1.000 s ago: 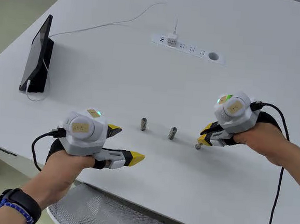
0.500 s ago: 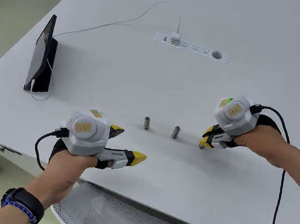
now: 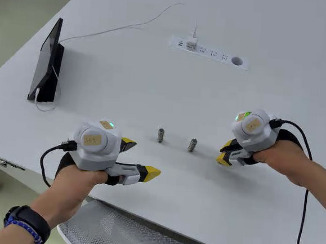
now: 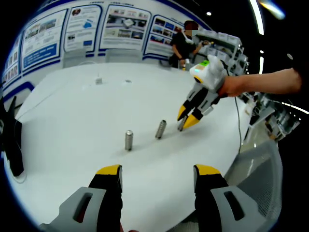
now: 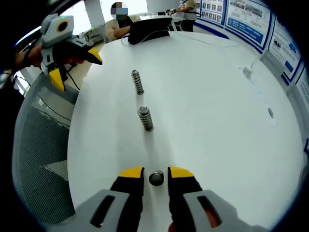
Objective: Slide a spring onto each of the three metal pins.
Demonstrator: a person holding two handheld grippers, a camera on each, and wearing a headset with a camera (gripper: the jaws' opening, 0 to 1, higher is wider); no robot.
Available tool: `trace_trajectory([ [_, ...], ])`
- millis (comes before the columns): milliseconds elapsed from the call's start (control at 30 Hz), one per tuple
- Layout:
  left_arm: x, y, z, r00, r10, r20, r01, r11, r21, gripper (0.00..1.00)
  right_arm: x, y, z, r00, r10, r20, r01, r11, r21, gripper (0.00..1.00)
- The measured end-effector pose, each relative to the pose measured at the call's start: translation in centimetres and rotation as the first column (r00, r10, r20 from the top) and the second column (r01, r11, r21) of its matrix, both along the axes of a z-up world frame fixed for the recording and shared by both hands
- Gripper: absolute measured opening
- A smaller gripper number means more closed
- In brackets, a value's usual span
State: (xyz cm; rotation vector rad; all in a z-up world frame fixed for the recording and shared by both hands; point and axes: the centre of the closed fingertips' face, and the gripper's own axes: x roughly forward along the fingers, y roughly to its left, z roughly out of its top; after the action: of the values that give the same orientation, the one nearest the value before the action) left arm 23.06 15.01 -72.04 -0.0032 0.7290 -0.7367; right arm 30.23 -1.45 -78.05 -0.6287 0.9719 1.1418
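We're over the white counter (image 3: 154, 87). Standing upright mid-counter is the first spring-covered metal pin (image 3: 161, 135), with the second spring-covered metal pin (image 3: 193, 145) near it on the right. From the head view, the right gripper (image 3: 224, 152) has its yellow tips down at the counter, just beyond that second pin. The right gripper view adds what lies there: a small round grey pin head (image 5: 156, 178) sits right between the jaws. They're drawn in narrow on either side, but we cannot tell whether they pinch it. The left gripper (image 3: 140, 157) hovers by the counter's front edge. Its own view shows the jaws spread wide apart, holding nothing.
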Motion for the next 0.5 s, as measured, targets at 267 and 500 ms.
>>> trace_trajectory([
  [267, 0.3, -0.1, 0.3, 1.000, 0.007, 0.009, -0.007, 1.000, -0.004, 0.61, -0.1, -1.0, 0.8, 0.997, -0.073, 0.026, 0.072, 0.996, 0.049, 0.41],
  [500, 0.7, -0.2, 0.4, 1.000, 0.012, 0.012, -0.012, 1.000, -0.011, 0.62, -1.2, -2.4, 1.0, 0.980, -0.199, 0.011, 0.196, 0.975, 0.107, 0.57],
])
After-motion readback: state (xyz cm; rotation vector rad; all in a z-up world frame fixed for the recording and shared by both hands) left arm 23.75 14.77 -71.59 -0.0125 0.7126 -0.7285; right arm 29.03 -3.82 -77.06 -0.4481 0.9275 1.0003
